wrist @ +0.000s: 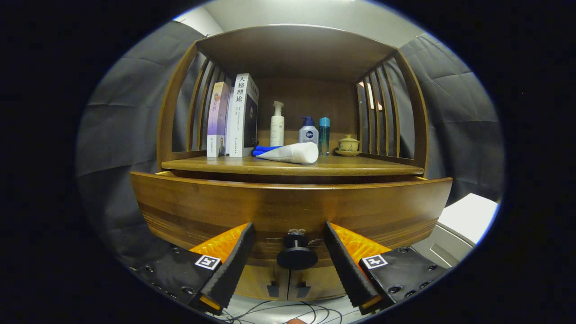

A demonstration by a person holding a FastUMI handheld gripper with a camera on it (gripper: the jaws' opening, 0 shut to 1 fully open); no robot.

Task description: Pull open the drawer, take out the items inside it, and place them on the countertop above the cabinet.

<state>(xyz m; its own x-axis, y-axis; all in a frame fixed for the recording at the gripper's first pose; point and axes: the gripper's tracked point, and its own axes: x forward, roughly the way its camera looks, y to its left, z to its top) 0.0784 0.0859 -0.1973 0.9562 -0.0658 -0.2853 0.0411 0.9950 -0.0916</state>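
Flanking drawer knob (297, 253): hand-held gripper (289, 261) fingers.

Fingers (290, 258) spread around the knob (296, 253), not touching.

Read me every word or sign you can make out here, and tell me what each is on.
"人格理论": on the spine of the tall white book.
Purple book beside it: characters too blurred to read.
Blue pump bottle and white pump bottle: print too small to read.
Open tool, its fingers either side of the drawer knob: square black-and-white markers, no words.
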